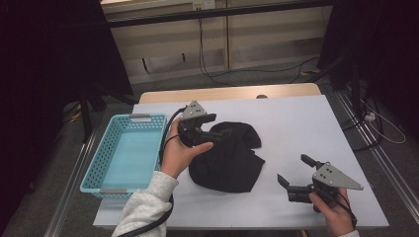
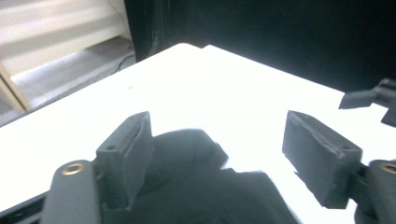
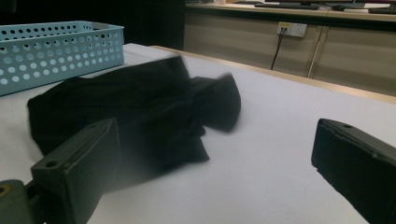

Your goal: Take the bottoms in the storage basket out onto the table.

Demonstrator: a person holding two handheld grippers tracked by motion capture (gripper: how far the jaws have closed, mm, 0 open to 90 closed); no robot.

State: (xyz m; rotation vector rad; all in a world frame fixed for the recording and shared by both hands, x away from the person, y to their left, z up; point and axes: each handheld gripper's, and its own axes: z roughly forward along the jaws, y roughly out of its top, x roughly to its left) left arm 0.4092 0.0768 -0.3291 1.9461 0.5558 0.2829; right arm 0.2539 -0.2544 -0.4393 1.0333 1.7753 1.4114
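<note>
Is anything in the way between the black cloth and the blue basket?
Nothing lies between the cloth and the basket, but the left gripper and its hand sit over that gap.

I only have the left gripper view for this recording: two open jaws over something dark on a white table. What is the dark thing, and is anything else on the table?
Observer: It is a crumpled black cloth lying near the middle of the white table; the left gripper sits over its far-left part.
Operator: Is the cloth held?
Observer: No. In the right gripper view the cloth lies loose on the table, though blurred.
Operator: Anything beside it?
Observer: A light blue perforated basket stands at the table's left edge, with nothing inside that I can see.
Operator: And the other gripper?
Observer: The right gripper is open, low at the near right, apart from the cloth.
</note>
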